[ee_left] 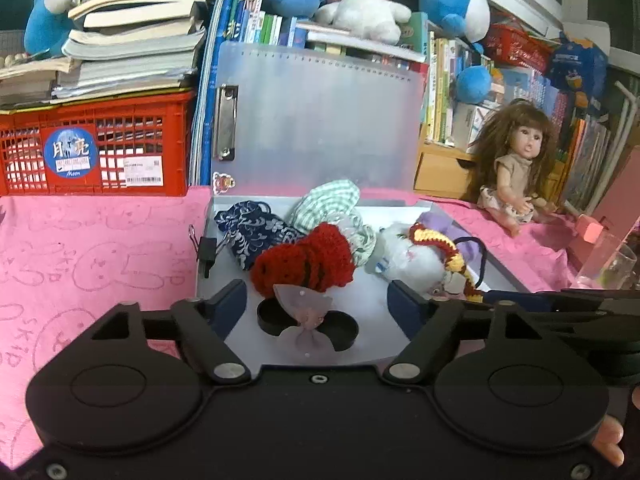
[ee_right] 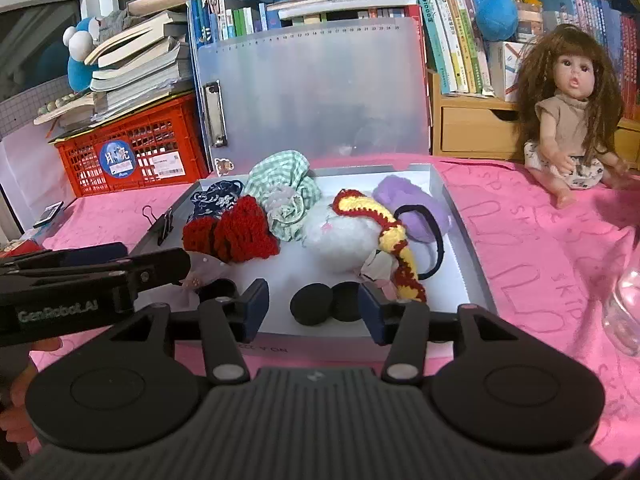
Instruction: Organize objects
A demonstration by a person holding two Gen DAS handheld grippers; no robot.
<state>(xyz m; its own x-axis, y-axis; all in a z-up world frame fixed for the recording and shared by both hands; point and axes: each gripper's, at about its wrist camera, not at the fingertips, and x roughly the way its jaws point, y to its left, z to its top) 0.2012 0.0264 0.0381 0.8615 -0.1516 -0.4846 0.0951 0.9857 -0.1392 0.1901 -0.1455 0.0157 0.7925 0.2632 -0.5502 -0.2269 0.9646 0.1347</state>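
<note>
Between the spread fingers of the left gripper (ee_left: pixel 318 300), which grips nothing, the bow clip (ee_left: pixel 306 316) lies in the box (ee_left: pixel 376 340) dead ahead, wings crosswise, nearer this hand than the equally open, empty right gripper (ee_right: pixel 314 306).

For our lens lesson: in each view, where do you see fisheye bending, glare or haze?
Left wrist view: the red crate and pink cloth bow toward the edges; the frosted lid looks hazy. Right wrist view: the bookshelf leans, and the glass at the rim smears.
</note>
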